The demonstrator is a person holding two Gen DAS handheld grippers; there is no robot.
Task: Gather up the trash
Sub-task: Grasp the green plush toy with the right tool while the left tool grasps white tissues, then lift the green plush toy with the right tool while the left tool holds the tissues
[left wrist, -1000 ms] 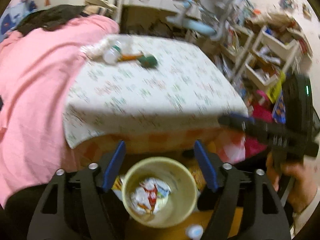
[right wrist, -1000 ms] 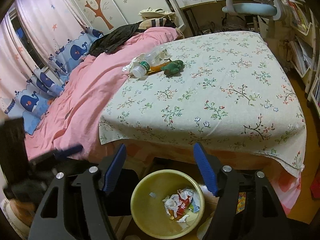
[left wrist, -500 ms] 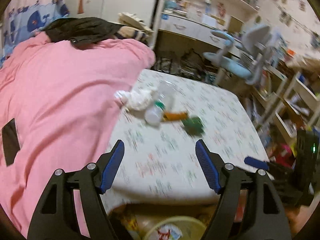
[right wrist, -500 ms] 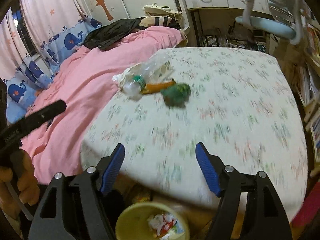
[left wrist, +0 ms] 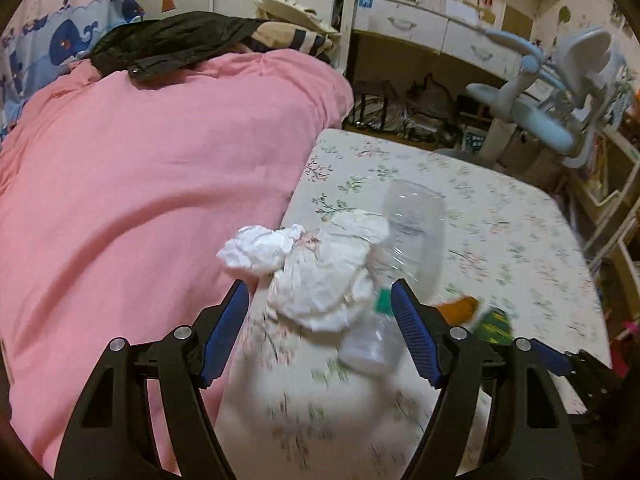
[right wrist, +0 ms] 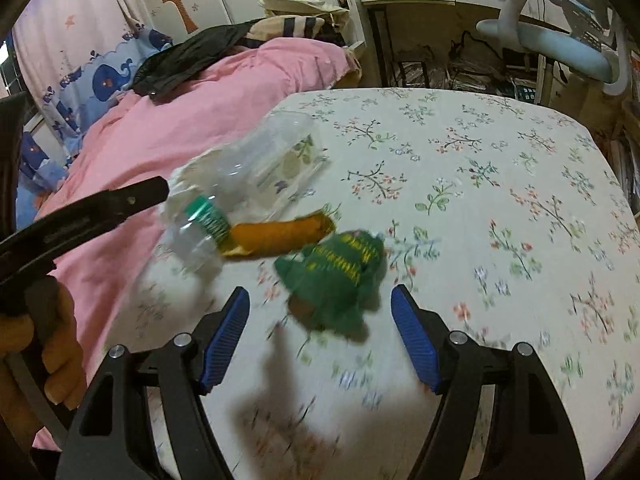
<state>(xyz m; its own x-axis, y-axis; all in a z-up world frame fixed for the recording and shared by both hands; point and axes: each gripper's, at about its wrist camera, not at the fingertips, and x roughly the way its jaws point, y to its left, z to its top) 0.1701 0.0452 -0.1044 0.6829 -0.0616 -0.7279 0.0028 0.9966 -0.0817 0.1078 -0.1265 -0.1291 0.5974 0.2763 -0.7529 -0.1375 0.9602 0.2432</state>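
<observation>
On the floral bedsheet (left wrist: 500, 240) lie crumpled white paper (left wrist: 320, 272) and a clear plastic bottle (left wrist: 412, 232) with a green-banded neck. My left gripper (left wrist: 320, 320) hovers open just in front of the paper, nothing between its fingers. In the right wrist view the same bottle (right wrist: 248, 176) lies beside an orange wrapper (right wrist: 280, 236) and a green and yellow crumpled packet (right wrist: 340, 268). My right gripper (right wrist: 320, 324) stands open right before that green packet, with nothing held. The left gripper's black finger (right wrist: 104, 204) and the hand that holds it show at the left edge.
A pink duvet (left wrist: 140, 200) covers the bed's left half, with a black garment (left wrist: 168, 40) at its head. A desk with drawers (left wrist: 420, 28) and a light blue chair (left wrist: 552, 92) stand beyond the bed. Shelves (left wrist: 612, 200) line the right wall.
Both grippers have swept from above the yellow bin on the floor up over the bed, closing in on the pile of trash. The bin has dropped out of view. Both stayed open.
</observation>
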